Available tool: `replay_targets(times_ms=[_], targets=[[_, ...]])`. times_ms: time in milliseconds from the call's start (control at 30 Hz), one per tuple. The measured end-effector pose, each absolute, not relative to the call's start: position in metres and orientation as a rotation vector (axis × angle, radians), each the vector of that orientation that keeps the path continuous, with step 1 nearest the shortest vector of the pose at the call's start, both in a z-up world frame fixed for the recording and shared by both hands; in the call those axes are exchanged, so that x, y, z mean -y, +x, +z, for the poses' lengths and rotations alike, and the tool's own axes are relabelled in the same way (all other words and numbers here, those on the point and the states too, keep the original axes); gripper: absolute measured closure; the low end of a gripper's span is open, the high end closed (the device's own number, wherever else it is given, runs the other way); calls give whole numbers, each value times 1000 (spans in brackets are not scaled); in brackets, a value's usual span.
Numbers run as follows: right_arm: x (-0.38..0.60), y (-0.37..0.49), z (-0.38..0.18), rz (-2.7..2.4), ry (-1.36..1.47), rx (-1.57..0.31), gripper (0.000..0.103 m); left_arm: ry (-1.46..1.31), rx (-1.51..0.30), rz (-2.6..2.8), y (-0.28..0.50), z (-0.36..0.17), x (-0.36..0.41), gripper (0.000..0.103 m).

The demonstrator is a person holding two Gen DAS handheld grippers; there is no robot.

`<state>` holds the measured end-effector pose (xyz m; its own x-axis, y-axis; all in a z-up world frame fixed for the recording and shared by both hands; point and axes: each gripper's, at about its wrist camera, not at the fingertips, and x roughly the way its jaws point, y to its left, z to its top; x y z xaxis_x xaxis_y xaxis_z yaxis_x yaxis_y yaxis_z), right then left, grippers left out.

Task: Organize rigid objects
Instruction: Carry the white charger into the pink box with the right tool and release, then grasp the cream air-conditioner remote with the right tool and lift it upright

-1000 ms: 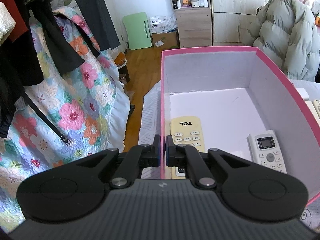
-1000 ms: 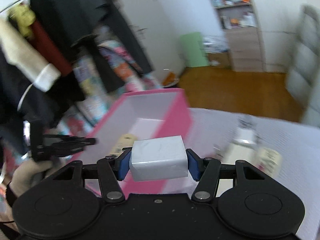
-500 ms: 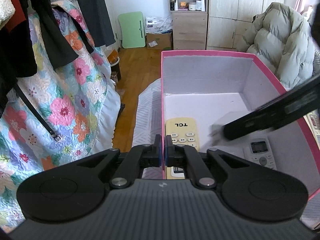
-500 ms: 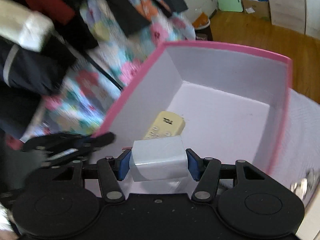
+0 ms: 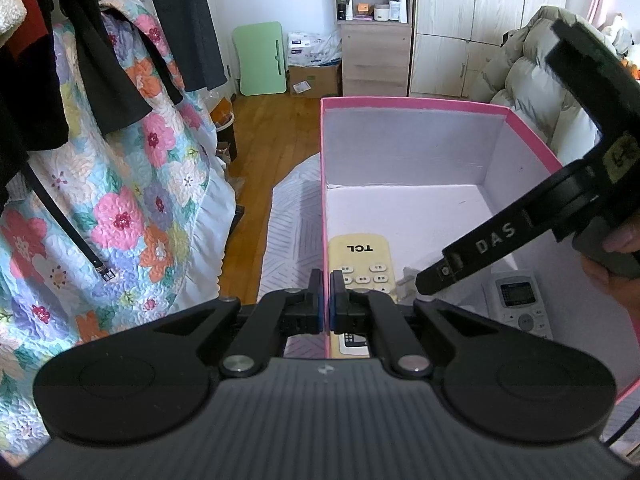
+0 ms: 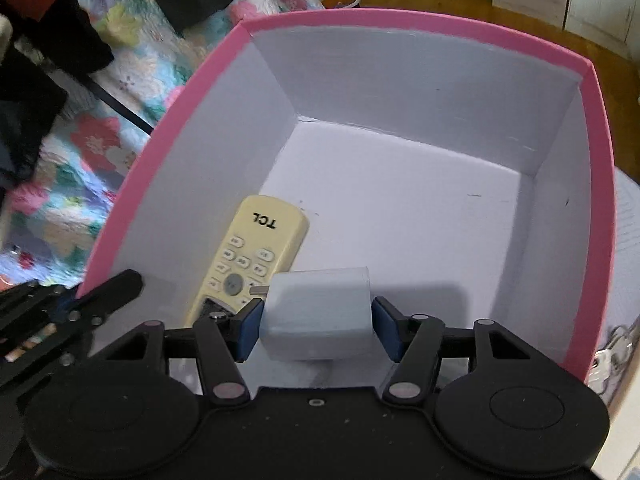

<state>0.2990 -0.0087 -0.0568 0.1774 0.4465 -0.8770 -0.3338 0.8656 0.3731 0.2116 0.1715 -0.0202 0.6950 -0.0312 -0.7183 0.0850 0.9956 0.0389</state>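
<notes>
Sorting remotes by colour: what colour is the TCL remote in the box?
Pale yellow TCL remote, with white buttons; clearest in the right wrist view.

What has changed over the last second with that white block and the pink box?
The right gripper carried the white block from outside the pink box down inside, beside the TCL remote, still clamped. The left gripper stayed shut on the box wall; both remotes stayed put.

Home bedroom, floral quilt [image 5: 120, 200], wardrobe [image 5: 488, 28], hanging clothes [image 5: 100, 60]
</notes>
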Motion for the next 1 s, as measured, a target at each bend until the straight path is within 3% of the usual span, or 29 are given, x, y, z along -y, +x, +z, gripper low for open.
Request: replay_targets(times_ms=[567,667,1000], targets=[[106,215,46,674,164,-886,35,98,-808,-48,212,-20,-168,101],[128,198,48,615,132,-815,35,106,-808,-39,211,-21,-166,101],[194,183,16,387,103,-825,35,126,-814,-10,212,-20,-158,100]])
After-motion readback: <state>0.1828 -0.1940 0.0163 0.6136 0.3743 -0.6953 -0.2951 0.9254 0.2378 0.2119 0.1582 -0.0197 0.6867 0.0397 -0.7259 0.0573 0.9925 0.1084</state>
